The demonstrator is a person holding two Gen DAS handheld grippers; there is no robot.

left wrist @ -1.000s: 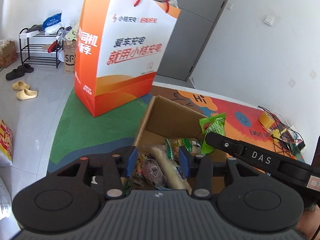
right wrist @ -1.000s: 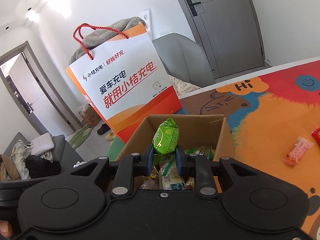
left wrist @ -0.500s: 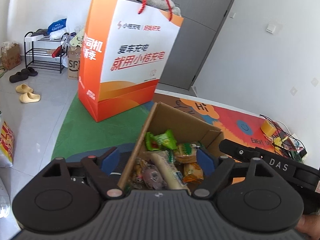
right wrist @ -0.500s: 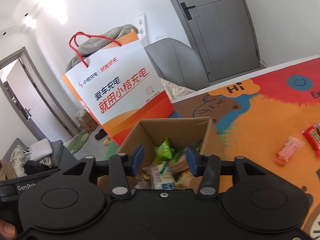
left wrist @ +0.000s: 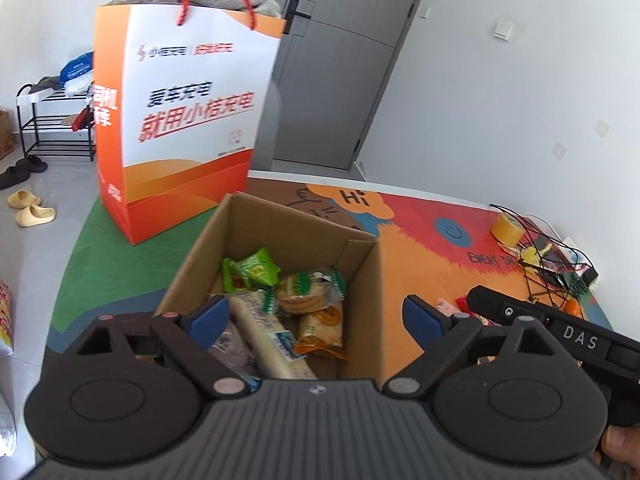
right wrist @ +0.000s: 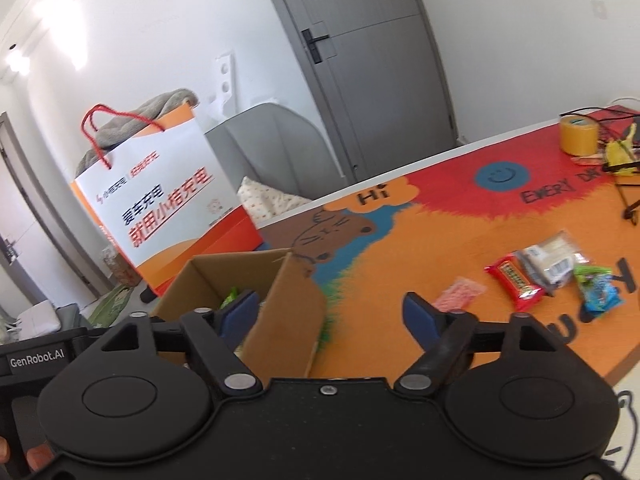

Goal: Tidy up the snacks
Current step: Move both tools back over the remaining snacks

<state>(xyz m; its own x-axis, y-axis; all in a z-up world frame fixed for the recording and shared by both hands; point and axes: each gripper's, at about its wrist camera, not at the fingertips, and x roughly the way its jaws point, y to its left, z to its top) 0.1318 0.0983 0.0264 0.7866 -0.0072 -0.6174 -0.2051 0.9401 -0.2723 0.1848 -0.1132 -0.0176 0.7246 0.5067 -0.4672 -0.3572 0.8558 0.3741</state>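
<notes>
Brown cardboard makes up the open box (left wrist: 362,276) standing on the bright cartoon mat (right wrist: 436,240), and the snacks already sorted lie loose inside it: a green packet (left wrist: 256,269) toward the far left corner, a packet of biscuits (left wrist: 312,290) beside it, a long pale roll (left wrist: 266,330) running toward the camera, and a small orange packet (left wrist: 322,330) at the right.

The left tool (left wrist: 316,316) hangs above the near edge of the box; its jaws are opening, already wide, with nothing pressed between the blue pads.

The right tool (right wrist: 330,314) sits over the box's right-hand wall; its jaws are also opening and grip nothing, the left pad above the box and the right pad above the mat.

More snacks wait on the mat, well apart from the box: a pink packet (right wrist: 460,292), a red bar (right wrist: 516,280), a clear pack of pale crackers (right wrist: 554,256) and a green and blue packet (right wrist: 598,292), the last three bunched together.

Behind the box stands an orange and white paper bag (left wrist: 188,120) with red cord handles and a grey cloth stuffed in its top. A roll of tan tape (right wrist: 578,136) sits at the far end of the mat beside a tangle of black wires (left wrist: 552,256).
</notes>
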